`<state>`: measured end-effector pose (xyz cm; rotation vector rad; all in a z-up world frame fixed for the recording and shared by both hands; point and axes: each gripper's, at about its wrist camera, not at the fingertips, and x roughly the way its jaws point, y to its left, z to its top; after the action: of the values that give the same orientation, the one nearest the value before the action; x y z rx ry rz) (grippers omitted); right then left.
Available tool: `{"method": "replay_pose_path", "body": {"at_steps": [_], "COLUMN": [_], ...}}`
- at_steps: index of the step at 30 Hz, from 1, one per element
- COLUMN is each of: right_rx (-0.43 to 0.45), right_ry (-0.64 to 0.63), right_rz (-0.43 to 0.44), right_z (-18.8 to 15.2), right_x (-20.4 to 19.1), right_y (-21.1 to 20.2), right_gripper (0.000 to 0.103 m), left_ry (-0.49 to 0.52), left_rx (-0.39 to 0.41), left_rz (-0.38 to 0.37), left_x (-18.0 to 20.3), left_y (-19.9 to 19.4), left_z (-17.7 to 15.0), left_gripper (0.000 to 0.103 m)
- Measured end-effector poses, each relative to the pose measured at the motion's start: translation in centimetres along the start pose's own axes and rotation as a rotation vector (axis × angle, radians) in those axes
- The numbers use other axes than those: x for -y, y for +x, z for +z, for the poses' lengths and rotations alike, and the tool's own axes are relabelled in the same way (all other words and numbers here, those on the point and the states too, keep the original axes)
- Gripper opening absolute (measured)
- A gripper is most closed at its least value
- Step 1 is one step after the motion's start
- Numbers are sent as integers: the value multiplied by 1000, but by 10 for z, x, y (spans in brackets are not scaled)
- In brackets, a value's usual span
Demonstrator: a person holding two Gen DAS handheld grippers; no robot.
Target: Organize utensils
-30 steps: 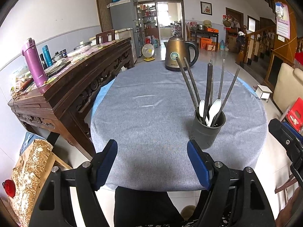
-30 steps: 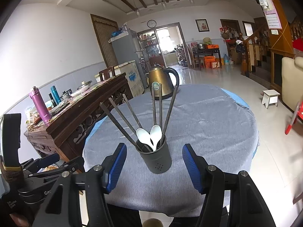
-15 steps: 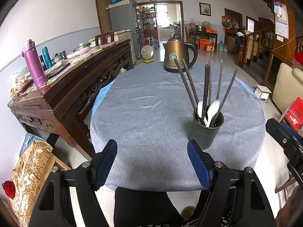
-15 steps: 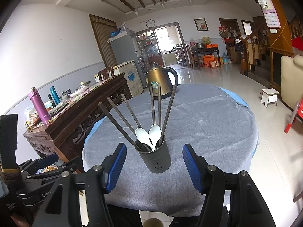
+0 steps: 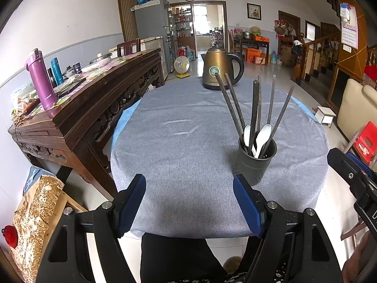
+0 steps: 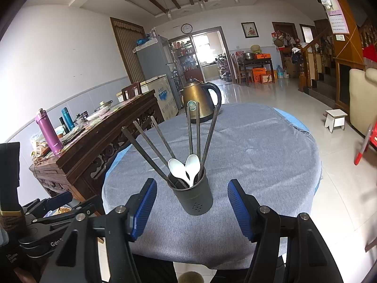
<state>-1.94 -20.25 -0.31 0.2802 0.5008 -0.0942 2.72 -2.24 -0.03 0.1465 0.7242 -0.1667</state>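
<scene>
A dark grey utensil holder (image 5: 255, 162) stands near the front of the round table with its grey cloth (image 5: 183, 127). It holds several dark chopsticks (image 5: 255, 108) and two white spoons (image 5: 261, 139). My left gripper (image 5: 189, 200) is open and empty over the table's front edge, with the holder just beyond its right finger. In the right wrist view the holder (image 6: 193, 195) stands between and just beyond the fingers of my open, empty right gripper (image 6: 192, 208), with the chopsticks (image 6: 195, 136) and spoons (image 6: 185, 168) upright in it.
A brass kettle (image 5: 220, 68) stands at the table's far edge. A carved wooden sideboard (image 5: 77, 108) with a purple flask (image 5: 40, 77) runs along the left. The right gripper (image 5: 353, 179) shows at the right edge of the left wrist view.
Both grippers have drifted slightly relative to the holder. Both stay open and empty, and the holder has not moved.
</scene>
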Motion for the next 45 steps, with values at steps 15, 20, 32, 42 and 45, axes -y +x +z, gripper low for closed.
{"method": "replay_pose_path", "body": {"at_steps": [15, 20, 32, 42, 45], "right_rx": [-6, -8, -9, -16, -19], "right_ry": [0, 1, 1, 3, 7], "right_rz": [-1, 0, 0, -2, -3], "right_z": [-1, -1, 0, -2, -4], "right_x": [-2, -2, -2, -3, -3], "right_y": [2, 2, 3, 6, 7], "right_gripper": [67, 67, 67, 67, 67], "left_ry": [8, 9, 12, 13, 14], "left_rx": [1, 0, -4, -11, -13], "left_rz": [-7, -7, -8, -10, -10], "left_x": [0, 1, 2, 1, 1], "left_y": [0, 0, 1, 3, 4], "left_z": [1, 1, 0, -3, -3], "left_gripper": [77, 77, 77, 77, 77]}}
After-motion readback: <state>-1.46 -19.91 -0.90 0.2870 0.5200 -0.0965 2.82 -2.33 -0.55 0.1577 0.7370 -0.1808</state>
